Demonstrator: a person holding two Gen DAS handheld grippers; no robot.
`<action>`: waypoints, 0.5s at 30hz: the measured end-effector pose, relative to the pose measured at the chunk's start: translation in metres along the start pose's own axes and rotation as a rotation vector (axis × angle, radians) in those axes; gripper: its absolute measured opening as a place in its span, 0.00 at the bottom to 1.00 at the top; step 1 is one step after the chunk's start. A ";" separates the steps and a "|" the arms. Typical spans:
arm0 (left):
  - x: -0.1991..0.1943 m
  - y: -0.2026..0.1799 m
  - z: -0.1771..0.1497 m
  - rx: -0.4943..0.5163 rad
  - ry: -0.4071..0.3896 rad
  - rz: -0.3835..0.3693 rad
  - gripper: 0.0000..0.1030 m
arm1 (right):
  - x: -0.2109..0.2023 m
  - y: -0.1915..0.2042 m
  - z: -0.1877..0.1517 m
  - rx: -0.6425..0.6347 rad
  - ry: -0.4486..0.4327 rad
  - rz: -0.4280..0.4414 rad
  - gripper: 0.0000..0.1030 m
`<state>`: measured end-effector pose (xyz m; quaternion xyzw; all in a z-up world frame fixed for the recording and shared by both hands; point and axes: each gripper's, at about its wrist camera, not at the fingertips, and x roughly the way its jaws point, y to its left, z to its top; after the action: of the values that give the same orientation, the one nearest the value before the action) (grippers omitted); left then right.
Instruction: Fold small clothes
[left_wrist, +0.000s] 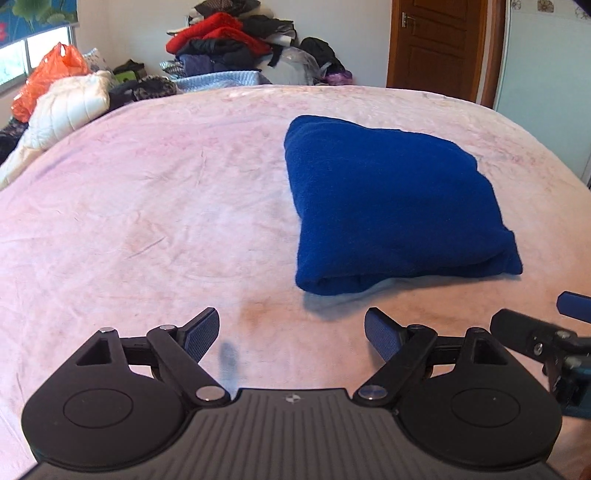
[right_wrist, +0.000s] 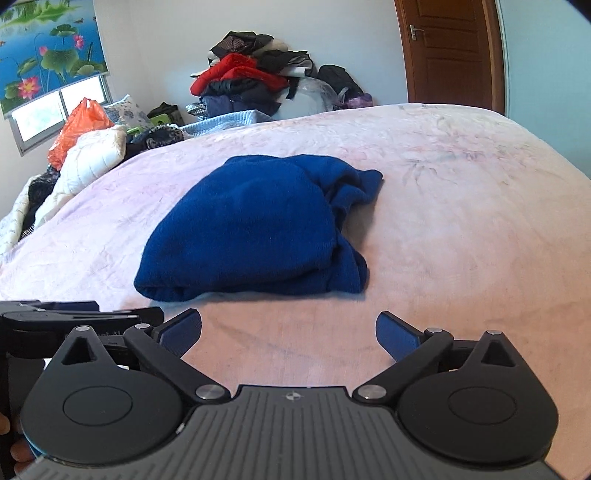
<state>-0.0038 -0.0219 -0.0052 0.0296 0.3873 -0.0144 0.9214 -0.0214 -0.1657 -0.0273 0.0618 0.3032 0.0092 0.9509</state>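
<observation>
A pink blanket (left_wrist: 147, 206) is spread over the bed. Beyond its far edge, a heap of clothes (left_wrist: 229, 40) is piled against the wall. At the far left corner, an orange bag (left_wrist: 48, 74) and a white quilt (left_wrist: 70, 107) are seen. A brown door (left_wrist: 439, 44) is shut at the far right.

Left tool (left_wrist: 291, 332) and right tool (right_wrist: 289, 334) side by side, jaws spread, empty.
</observation>
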 end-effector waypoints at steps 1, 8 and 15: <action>0.001 -0.001 -0.002 0.006 -0.004 0.011 0.84 | 0.001 0.003 -0.003 -0.021 0.001 -0.008 0.99; 0.008 0.001 -0.008 -0.010 -0.001 0.031 0.84 | 0.012 0.009 -0.010 -0.075 0.013 -0.036 0.99; 0.009 0.003 -0.012 -0.033 -0.007 0.037 0.84 | 0.017 0.012 -0.014 -0.078 0.035 -0.051 0.99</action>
<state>-0.0060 -0.0185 -0.0205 0.0216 0.3835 0.0088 0.9232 -0.0157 -0.1515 -0.0466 0.0168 0.3207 -0.0019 0.9470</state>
